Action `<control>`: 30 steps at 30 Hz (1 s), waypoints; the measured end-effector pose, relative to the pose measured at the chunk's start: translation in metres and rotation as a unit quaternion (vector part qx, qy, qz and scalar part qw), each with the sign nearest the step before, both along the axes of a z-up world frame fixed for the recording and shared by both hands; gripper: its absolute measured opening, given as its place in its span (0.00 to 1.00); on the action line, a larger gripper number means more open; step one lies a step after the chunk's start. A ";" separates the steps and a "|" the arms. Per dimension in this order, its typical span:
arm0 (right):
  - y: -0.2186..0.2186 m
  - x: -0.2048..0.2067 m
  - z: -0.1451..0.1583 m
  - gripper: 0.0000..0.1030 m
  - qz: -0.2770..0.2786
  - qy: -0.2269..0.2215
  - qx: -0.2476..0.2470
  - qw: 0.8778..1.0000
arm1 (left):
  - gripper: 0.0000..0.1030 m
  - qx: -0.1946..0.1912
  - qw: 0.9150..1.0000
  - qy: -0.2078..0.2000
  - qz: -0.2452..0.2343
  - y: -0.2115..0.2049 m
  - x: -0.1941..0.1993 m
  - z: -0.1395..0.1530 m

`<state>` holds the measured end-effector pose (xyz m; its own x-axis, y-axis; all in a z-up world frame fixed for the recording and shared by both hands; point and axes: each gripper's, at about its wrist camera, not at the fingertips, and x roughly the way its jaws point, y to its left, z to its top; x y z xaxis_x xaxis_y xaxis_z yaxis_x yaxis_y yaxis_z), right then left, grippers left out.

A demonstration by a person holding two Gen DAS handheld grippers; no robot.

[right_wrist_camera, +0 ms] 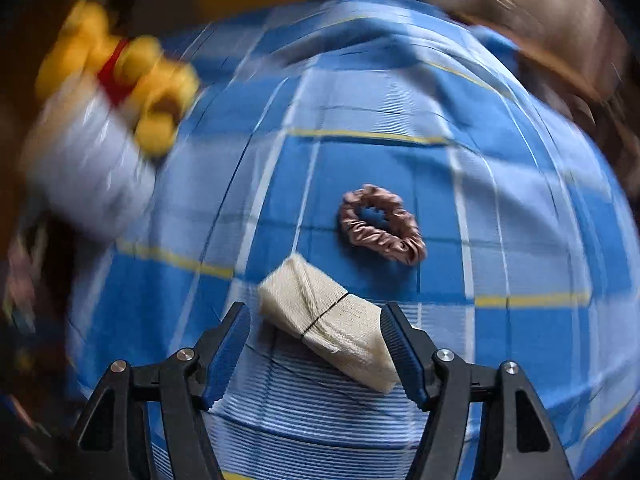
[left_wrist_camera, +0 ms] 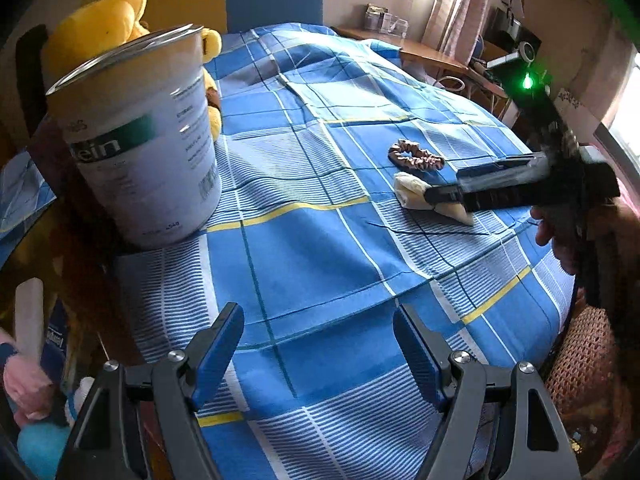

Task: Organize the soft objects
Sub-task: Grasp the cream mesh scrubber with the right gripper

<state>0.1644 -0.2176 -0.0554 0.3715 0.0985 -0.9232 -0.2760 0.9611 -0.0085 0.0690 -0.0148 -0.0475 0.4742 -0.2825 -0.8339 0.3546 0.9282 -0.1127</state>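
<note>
Seemingly sitting early to midway in the tidying, judging by what is lying loose. Straddling a cream folded cloth bundle (right_wrist_camera: 324, 320) with the right gripper (right_wrist_camera: 315, 308), jaws standing apart: a clear gap showing at the left pad, the right pad lying just beside or barely brushing the bundle's end, so not squeezing it. Resting flat on the blue checked bedsheet (left_wrist_camera: 320, 240), that bundle, at about three o'clock in the left wrist view. Lying just beside it, at roughly one o'clock from the bundle in the right wrist view, a brown hair scrunchie (right_wrist_camera: 382, 226), untouched and not yet put anywhere. Hanging open and empty over the near part of the sheet, the left gripper (left_wrist_camera: 317, 310), nothing between its pads. Standing at ten o'clock in the left view, a white tin (left_wrist_camera: 136, 136), with a yellow plush toy (left_wrist_camera: 104, 20) sitting right behind it at eleven o'clock. Peeking in at eight o'clock, past the edge of the sheet, some pink and blue soft things (left_wrist_camera: 24, 384); not telling whether those are already sorted. Leaving, by this reading, at least the bundle and the scrunchie to be gathered, and possibly the plush toy too.
</note>
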 end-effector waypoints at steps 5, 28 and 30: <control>-0.004 0.006 -0.023 0.67 0.056 0.041 -0.045 0.997 | 0.75 -0.003 1.000 0.002 -0.005 -0.003 0.005 0.000; -0.111 -0.010 0.018 0.17 -0.200 -0.051 0.100 0.973 | 0.72 -0.015 0.999 0.004 -0.044 -0.081 0.059 -0.001; -0.116 -0.009 0.009 0.17 -0.215 -0.027 0.078 0.973 | 0.69 -0.015 0.999 0.007 -0.049 -0.093 0.069 -0.005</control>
<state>0.1555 -0.3337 -0.0466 0.4562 0.0613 -0.8878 0.1486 0.9784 0.1440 0.1382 -0.1080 -0.0522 0.4321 -0.3511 -0.8307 0.4413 0.8856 -0.1447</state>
